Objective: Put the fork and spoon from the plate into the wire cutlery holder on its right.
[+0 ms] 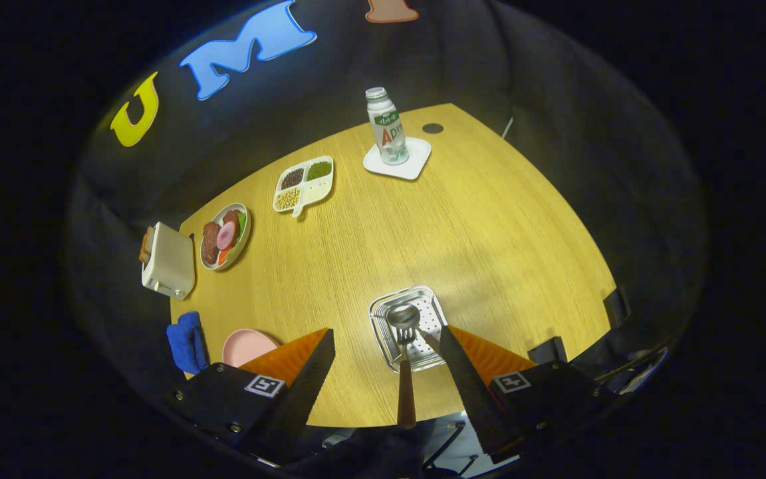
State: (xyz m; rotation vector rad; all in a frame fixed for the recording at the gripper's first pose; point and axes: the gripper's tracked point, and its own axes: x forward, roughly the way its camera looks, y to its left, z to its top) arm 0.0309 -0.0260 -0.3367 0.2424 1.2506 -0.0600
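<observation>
Orange and black, the two fingers (pixel 303 372) of the tool (pixel 387 339) stand well apart over a wooden surface (pixel 489 226), holding nothing. Between them, closer to the right finger, a fork (pixel 405 379) with a brown wooden handle points away from the tool, its tines reaching onto a square metal tray (pixel 423 299) with a perforated floor. A spoon (pixel 404 315) lies in that tray too, its bowl just beyond the fork's tines; its brown handle runs back toward the right finger and passes behind that fingertip. Neither utensil touches a finger as far as can be seen, and both rest at the tray that serves as the plate.

Just outside the left finger sits a pink dish (pixel 245 346), partly hidden by that finger, and next to it, at the surface's edge, a blue cloth (pixel 185 340). Farther along that edge stands a cream toaster (pixel 169 261) with a slice of bread in it, and beside it an oval plate of meat and vegetables (pixel 225 235). Beyond those is a white divided dish (pixel 303 184) holding dark, green and pale beans. At the far end a bottle (pixel 386 128) with a green and white label stands upright on a white square coaster (pixel 416 163).
</observation>
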